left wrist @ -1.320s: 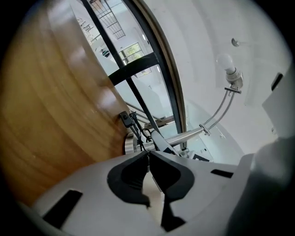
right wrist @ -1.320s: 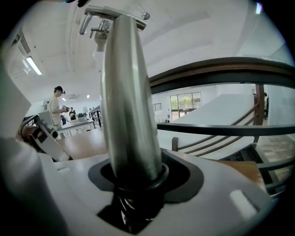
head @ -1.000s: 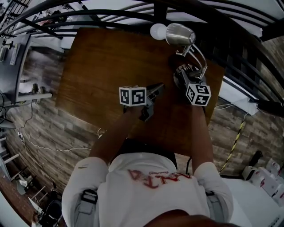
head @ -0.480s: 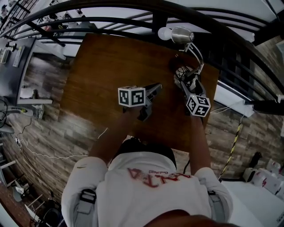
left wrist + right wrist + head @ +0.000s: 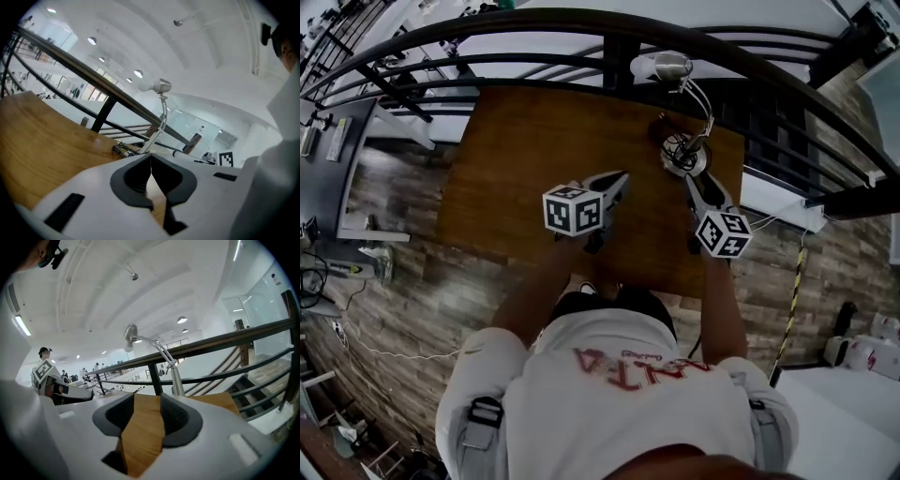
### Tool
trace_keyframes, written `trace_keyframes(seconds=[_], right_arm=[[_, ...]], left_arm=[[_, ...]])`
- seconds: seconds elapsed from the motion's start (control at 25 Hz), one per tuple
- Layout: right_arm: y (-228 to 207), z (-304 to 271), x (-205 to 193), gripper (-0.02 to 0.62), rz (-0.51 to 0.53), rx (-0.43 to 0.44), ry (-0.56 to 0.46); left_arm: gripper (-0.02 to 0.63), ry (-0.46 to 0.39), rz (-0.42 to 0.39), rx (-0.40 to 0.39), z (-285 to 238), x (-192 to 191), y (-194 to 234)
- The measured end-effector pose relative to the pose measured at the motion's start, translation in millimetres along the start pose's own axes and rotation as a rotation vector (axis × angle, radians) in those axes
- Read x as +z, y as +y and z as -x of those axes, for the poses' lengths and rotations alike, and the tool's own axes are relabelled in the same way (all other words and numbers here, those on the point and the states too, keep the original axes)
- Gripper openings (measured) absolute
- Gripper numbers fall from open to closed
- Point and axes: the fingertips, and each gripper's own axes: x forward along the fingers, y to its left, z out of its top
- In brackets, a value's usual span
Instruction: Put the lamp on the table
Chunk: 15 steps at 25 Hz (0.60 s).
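The lamp [image 5: 683,155] stands on the brown wooden table [image 5: 534,159]. It is at the far right corner, just beside the black railing [image 5: 581,23]. Its round base sits on the wood with a dark wire bunched at it. Its thin neck bends up to the silver shade and the white bulb at the far edge.

The left gripper [image 5: 622,176] is closed tight and has nothing in it. It hangs over the middle of the table, to the left of the lamp and apart from it.

The right gripper [image 5: 691,181] has its jaws apart. They have just been closing, and only bare wood shows between them. It points at the lamp from the near side, close to the base, and holds nothing.

The person in a white shirt [image 5: 609,394] stands at the near edge of the table.
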Motion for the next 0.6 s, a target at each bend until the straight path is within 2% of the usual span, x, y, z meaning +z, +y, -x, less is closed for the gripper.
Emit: trace_keyframes(seconds=[0.16, 0.28, 0.4, 0.6], right_arm=[[27.4, 35.6, 16.5, 0.082, 0.018, -0.046, -0.029], [34.0, 63.3, 26.4, 0.021, -0.009, -0.115, -0.048], [46.4, 90.2, 37.2, 0.003, -0.008, -0.132, -0.088], [75.5, 125.8, 64.0, 0.003, 0.044, -0.128, -0.174]], left_arm=[[0.011, -0.009, -0.158, -0.006, 46.6, 9.6, -21.9], [0.011, -0.053, -0.168, 0.027, 76.0, 19.6, -28.7], [0.011, -0.094, -0.178, 0.060, 96.2, 25.5, -38.3], [0.011, -0.135, -0.309, 0.065, 122.9, 37.7, -69.3]])
